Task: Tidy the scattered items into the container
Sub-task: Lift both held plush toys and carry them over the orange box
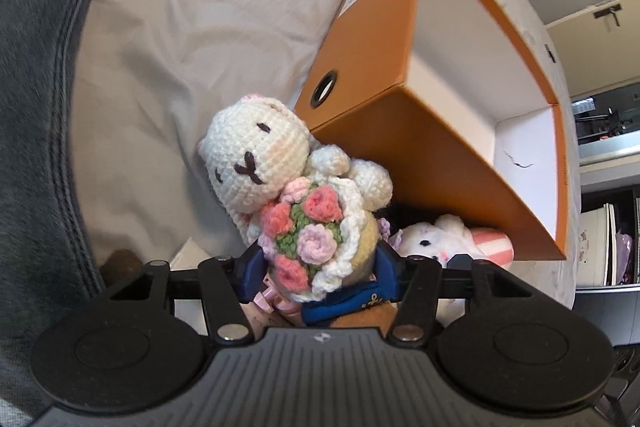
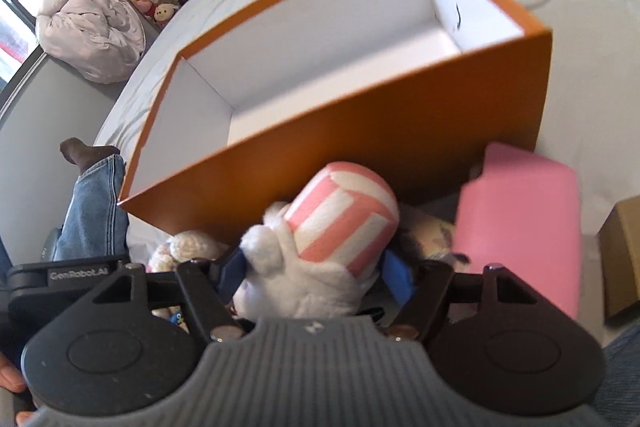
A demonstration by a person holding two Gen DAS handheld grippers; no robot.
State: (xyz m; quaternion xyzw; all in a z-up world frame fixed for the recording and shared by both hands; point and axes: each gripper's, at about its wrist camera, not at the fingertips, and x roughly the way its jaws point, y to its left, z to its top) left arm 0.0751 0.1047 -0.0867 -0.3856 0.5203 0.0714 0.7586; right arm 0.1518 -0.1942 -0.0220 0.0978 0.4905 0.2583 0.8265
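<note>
Crocheted bunny (image 1: 276, 195) with its yarn bouquet sits at lower centre, pinched at the body by the left gripper (image 1: 320, 267). Right gripper (image 2: 316, 275) clamps a white plush (image 2: 320, 259) with a pink-striped part. Above both, the orange box (image 2: 360, 131) stands open on the bedsheet (image 1: 180, 27).

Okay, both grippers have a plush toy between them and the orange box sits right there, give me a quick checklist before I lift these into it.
1. Box open: ok. The orange box has no lid on.
2. Room inside: ok. The visible white interior holds nothing.
3. Left gripper on the crochet bunny: ok. Jaws flank its lower body, apparently touching.
4. Right gripper on the striped plush: ok. Jaws flank it; pad contact looks likely.
5. Grip firmness: cannot tell for either.
6. Neighbours clear: not ok. The pink box and other toys crowd the plush.
</note>
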